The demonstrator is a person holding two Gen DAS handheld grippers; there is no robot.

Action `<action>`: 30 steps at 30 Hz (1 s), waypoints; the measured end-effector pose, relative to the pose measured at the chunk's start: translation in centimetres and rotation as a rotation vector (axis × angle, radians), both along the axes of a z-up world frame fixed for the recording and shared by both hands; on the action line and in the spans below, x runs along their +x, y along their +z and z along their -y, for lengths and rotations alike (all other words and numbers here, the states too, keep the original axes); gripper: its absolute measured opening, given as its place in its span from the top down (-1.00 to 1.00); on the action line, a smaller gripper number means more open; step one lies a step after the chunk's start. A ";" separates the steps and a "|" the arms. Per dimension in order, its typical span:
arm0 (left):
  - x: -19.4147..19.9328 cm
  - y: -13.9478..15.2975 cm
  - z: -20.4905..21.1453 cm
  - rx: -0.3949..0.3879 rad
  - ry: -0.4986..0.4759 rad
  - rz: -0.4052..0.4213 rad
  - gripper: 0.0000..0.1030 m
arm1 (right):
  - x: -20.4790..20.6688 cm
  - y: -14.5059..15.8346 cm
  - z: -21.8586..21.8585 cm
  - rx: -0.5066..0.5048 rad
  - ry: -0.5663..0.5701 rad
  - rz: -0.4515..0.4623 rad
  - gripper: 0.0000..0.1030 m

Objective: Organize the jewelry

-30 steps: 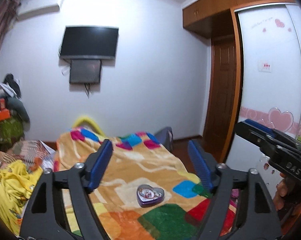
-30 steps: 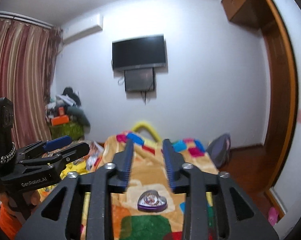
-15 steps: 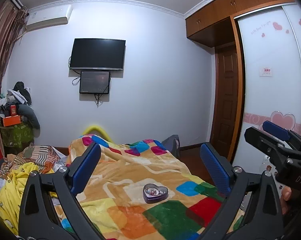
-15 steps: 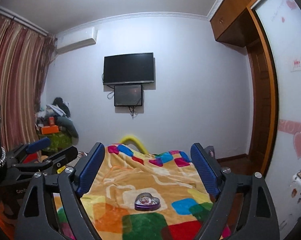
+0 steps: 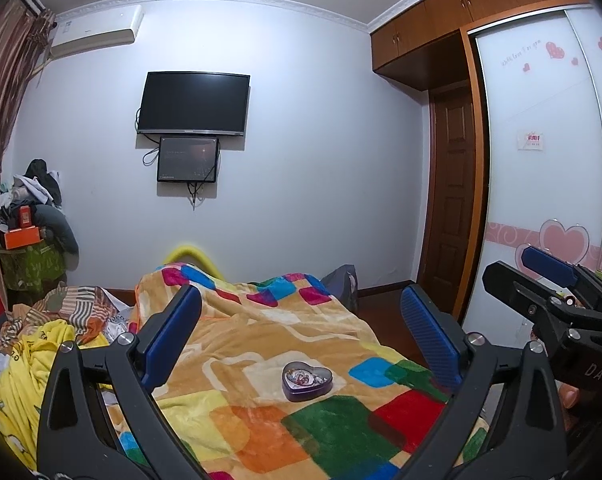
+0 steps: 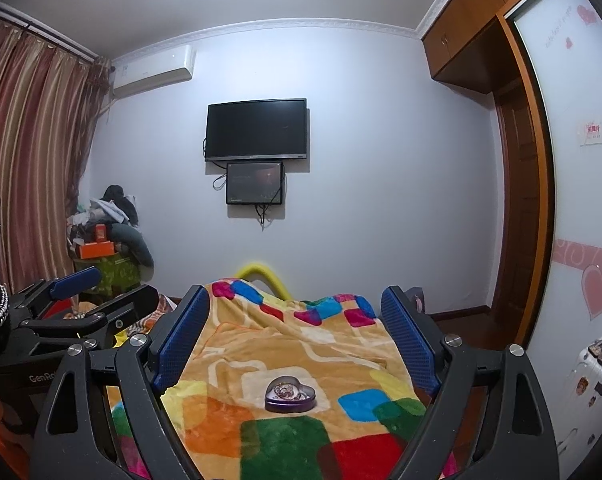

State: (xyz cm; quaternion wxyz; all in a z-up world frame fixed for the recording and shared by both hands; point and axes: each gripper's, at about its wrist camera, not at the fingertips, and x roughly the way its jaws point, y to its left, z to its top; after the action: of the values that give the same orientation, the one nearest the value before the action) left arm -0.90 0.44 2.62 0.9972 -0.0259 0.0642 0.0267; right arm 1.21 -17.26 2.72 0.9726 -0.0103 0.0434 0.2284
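A purple heart-shaped tin with jewelry inside lies open on a colourful blanket; it also shows in the right wrist view. My left gripper is open and empty, held above the bed short of the tin. My right gripper is open and empty, also short of the tin. The right gripper shows at the right edge of the left wrist view. The left gripper shows at the left edge of the right wrist view.
The bed carries a yellow cloth and striped clothes at its left. A TV hangs on the far wall. A wardrobe and wooden door stand at the right. A clutter pile stands at far left.
Both grippers opened wide from a narrower gap. Both views tilted upward and pulled back, so the tin looks smaller and lower.
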 end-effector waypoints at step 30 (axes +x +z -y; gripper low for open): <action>0.9 0.1 0.2 -0.024 -0.020 -0.008 -0.97 | 0.3 0.2 0.9 0.014 -0.005 -0.044 -0.66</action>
State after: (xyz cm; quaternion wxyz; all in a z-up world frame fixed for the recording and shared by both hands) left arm -0.02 0.27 2.73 0.9968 -0.0372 0.0688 0.0163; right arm 1.48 -18.18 2.95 0.9720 0.0015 0.0634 0.2262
